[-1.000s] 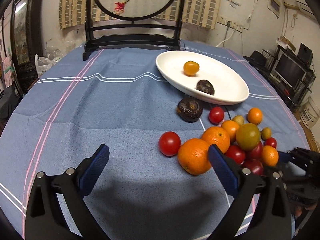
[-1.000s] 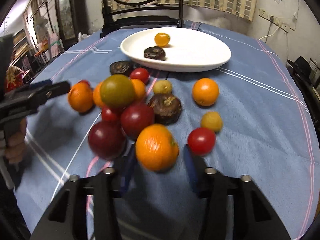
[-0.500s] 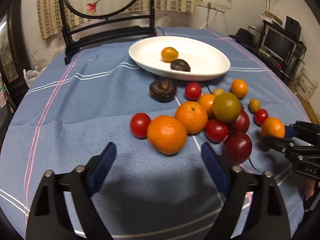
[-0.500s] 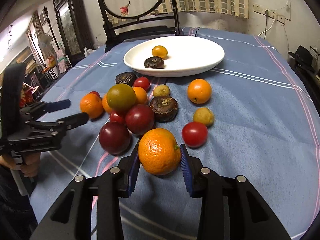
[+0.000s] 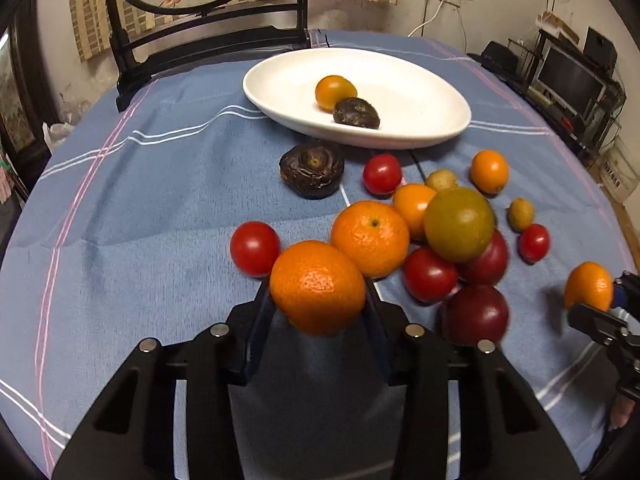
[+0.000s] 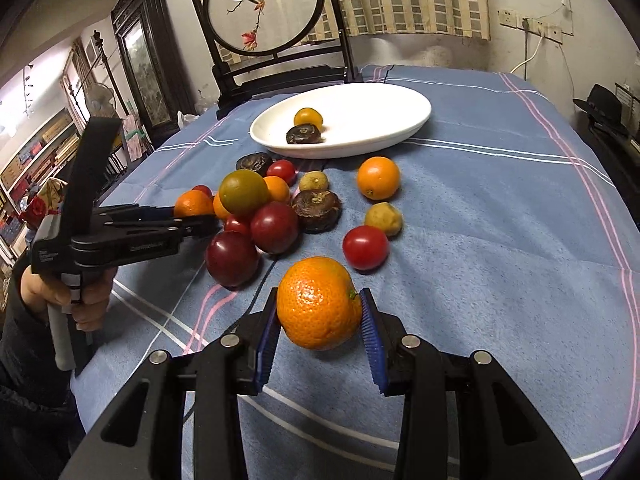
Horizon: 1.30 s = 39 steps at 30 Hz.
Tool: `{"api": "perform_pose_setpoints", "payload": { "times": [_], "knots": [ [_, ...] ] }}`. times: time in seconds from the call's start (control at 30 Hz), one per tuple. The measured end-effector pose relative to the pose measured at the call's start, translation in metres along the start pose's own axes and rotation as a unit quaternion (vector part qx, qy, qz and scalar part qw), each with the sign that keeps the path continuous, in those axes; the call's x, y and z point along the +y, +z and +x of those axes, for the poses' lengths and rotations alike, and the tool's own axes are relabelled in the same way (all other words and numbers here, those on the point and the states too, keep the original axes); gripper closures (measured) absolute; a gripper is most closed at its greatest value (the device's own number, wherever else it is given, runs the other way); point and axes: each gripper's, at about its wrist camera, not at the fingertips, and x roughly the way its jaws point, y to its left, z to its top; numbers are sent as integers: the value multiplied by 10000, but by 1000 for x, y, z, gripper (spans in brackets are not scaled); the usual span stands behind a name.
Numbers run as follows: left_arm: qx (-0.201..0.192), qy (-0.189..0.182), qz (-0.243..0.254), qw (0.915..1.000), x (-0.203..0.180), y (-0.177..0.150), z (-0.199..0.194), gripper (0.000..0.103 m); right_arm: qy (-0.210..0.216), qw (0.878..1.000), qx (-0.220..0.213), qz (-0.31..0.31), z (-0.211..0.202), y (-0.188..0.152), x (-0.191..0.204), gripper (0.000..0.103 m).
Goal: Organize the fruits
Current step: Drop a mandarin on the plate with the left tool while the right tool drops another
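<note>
Left gripper (image 5: pixel 318 294) clamps one orange (image 5: pixel 318 288), right gripper (image 6: pixel 320 312) clamps another orange (image 6: pixel 319 303), both just above the cloth. Only two fruits sit on the white plate (image 5: pixel 420 136); the pile (image 5: pixel 440 236) waits.

1. Left gripper (image 5: pixel 318 300) was wide open short of the pile 1.0 s and 0.5 s ago; now its fingers clamp the near orange (image 5: pixel 318 287).
2. Right gripper (image 6: pixel 320 312) already gripped its orange (image 6: pixel 319 303) 0.5 s ago; that fruit now appears raised off the blue cloth (image 6: pixel 500 248).
3. Right-wrist view sits higher, more room showing.
</note>
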Motion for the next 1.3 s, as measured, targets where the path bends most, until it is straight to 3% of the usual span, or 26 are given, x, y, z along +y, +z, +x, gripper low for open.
{"api": "perform_pose_setpoints", "payload": {
  "times": [0.2, 0.33, 0.5, 0.6, 0.77, 1.0, 1.03, 1.07, 1.17, 1.3],
  "knots": [
    [-413, -245, 222, 9986, -7, 8, -36, 61, 13, 9996, -220, -162, -11, 17, 8, 64],
    [-834, -207, 333, 9957, -12, 41, -53, 61, 0, 9974, -576, -431, -22, 49, 20, 64],
    [-1013, -60, 146, 9947, -10, 88, -37, 61, -141, 9932, -947, -662, -7, 103, 31, 64],
    [-833, 152, -14, 9964, -5, 117, -3, 61, -402, 9938, -854, -587, 23, 126, 24, 64],
    [-490, 170, -265, 9983, 6, 128, 40, 61, -498, 9978, -366, -227, 79, 139, 2, 64],
    [-414, 102, -183, 9989, 6, 129, 68, 60, -247, 9991, -337, -94, 102, 139, -3, 63],
    [-457, 121, -182, 9987, 4, 128, 68, 60, -223, 9992, -324, -29, 104, 139, -4, 59],
    [-486, 148, -189, 9985, 3, 127, 67, 57, -177, 9994, -294, 54, 105, 138, -7, 52],
    [-690, 224, -275, 9970, 5, 125, 53, 32, -122, 9994, -291, 164, 99, 135, -9, 51],
    [-876, 162, -384, 9953, 10, 119, 33, 29, -168, 9988, -445, 77, 84, 129, -8, 49]
  ]
}}
